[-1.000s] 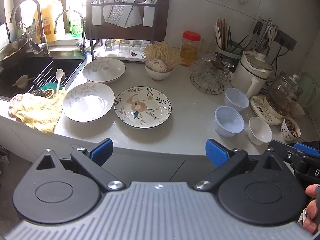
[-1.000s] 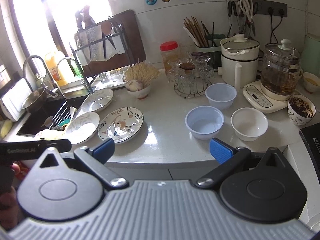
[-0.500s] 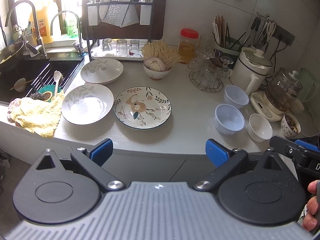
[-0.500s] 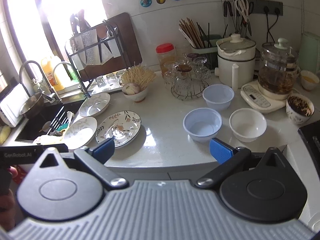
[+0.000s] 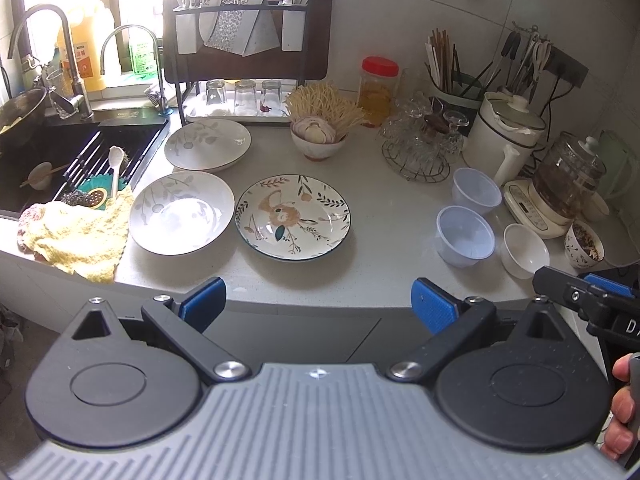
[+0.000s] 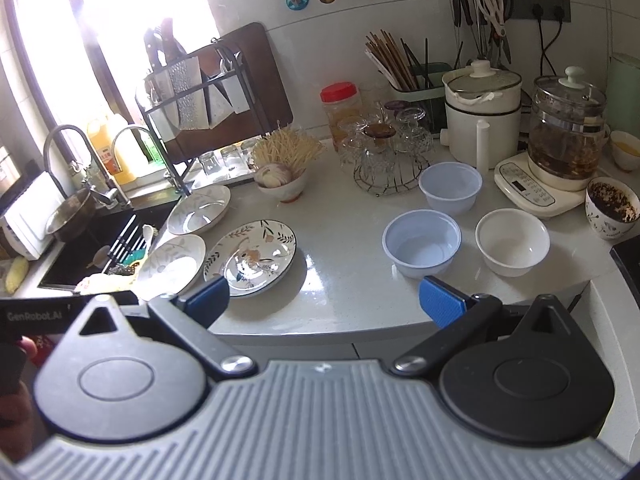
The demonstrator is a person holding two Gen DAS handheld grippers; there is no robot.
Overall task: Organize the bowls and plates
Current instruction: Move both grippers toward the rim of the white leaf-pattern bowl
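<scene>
On the counter lie a floral plate (image 5: 293, 217) (image 6: 251, 257) and two white leaf-pattern plates, one near (image 5: 182, 212) (image 6: 172, 265) and one far (image 5: 208, 144) (image 6: 199, 209). To the right stand two pale blue bowls, one near (image 5: 465, 236) (image 6: 422, 242) and one far (image 5: 476, 191) (image 6: 451, 187), and a white bowl (image 5: 525, 251) (image 6: 513, 241). My left gripper (image 5: 318, 304) is open and empty in front of the counter edge, below the floral plate. My right gripper (image 6: 324, 304) is open and empty before the edge, left of the near blue bowl.
A sink (image 5: 60, 160) with a yellow cloth (image 5: 76, 232) lies at the left. A bowl of garlic and noodles (image 5: 318, 138), a glass rack (image 5: 420, 148), a cooker (image 5: 506, 132), a glass kettle (image 5: 568, 184) and a cup of tea leaves (image 6: 612, 210) stand behind and right.
Both grippers have drifted slightly toward the counter and upward; the view shifts a little. Nothing on the counter has moved.
</scene>
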